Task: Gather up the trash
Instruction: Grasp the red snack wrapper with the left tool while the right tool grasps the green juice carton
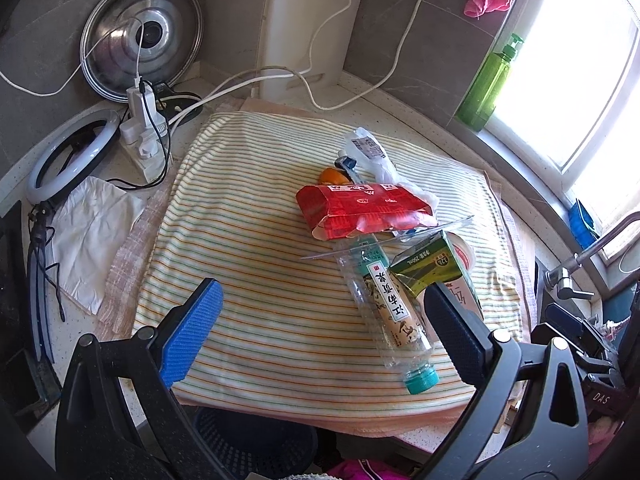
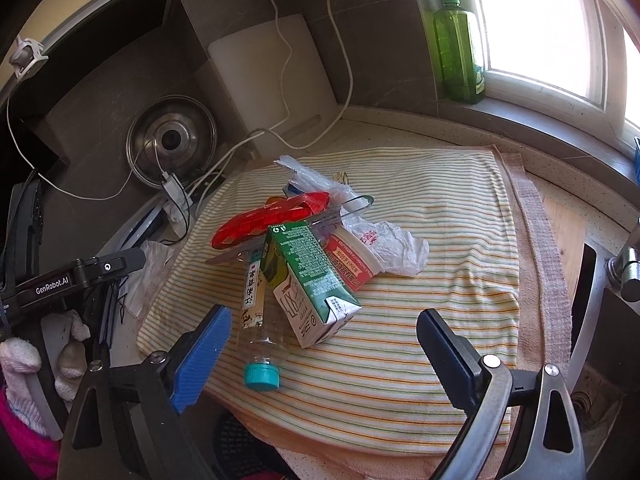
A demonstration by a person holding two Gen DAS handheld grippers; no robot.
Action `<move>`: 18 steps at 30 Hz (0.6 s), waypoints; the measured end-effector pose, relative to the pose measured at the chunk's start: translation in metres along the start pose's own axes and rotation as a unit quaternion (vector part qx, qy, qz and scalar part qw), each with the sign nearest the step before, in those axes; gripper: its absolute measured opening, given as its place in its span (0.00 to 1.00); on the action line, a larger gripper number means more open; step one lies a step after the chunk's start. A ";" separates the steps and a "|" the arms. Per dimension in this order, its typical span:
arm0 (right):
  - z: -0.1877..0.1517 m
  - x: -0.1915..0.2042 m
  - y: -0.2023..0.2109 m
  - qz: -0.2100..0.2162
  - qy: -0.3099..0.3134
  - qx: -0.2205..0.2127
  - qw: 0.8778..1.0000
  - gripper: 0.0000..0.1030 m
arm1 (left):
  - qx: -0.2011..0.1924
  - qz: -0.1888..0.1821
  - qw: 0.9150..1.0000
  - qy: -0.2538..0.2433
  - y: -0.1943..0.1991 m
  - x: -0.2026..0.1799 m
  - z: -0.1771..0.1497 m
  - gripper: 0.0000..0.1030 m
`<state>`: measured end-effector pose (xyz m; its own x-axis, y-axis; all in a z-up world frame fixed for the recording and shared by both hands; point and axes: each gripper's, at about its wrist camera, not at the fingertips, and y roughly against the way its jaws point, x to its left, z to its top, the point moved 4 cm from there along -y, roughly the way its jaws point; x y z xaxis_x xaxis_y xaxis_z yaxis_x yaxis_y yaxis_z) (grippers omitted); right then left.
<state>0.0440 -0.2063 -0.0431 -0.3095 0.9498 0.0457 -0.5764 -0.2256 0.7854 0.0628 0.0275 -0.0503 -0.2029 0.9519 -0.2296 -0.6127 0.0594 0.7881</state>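
**Trash heaped on the striped cloth, both grippers wide and empty**

The trash is gathered in one loose pile on the striped cloth (image 2: 440, 208) spread over the counter (image 2: 400, 136); in the right wrist view it sits at centre frame, in the left wrist view right of centre. Nothing is held: the left gripper (image 1: 324, 320) and the right gripper (image 2: 324, 328) are both spread wide, low in their frames, short of the pile.

The red box (image 1: 360, 210) is the largest piece. It looks flattened and open at one end, so it is judged light and easily crushed; a hold across its flat faces near an edge would suit it.

The bottle (image 1: 386, 304) lies on its side, cap (image 2: 262, 376) toward the cameras, its far end tucked under the box. It appears empty, so light, but its clear wall is smooth and springy and may slip or roll; the labelled middle or the neck just behind the cap is judged the surest place.

The carton (image 2: 308, 284) leans against the bottle, touching it. Its card walls are stiff enough to be pinched across the two broad faces, though it could dent if empty.

The cup (image 2: 352, 264), lying on its side behind the carton, is thin-walled; the rim is best taken.

The bags (image 2: 396, 248) are limp and weightless and can be pinched anywhere, though other pieces may be dragged along.

An orange scrap (image 1: 332, 176) at the far side of the pile is too hidden to judge.
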 end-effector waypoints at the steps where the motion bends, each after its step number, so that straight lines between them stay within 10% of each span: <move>1: 0.001 0.001 -0.002 0.001 0.002 0.003 1.000 0.92 | 0.003 0.000 1.000 0.001 -0.003 0.001 0.004 0.97; 18: 0.012 0.006 -0.043 0.026 0.054 0.039 0.997 0.81 | 0.103 -0.057 0.989 0.089 -0.095 0.023 0.055 0.77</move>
<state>0.0761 -0.1879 -0.0690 -0.4186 0.9079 0.0241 -0.4987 -0.2519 0.8294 0.1585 0.0604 -0.0995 -0.2843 0.8682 -0.4067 -0.4743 0.2413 0.8467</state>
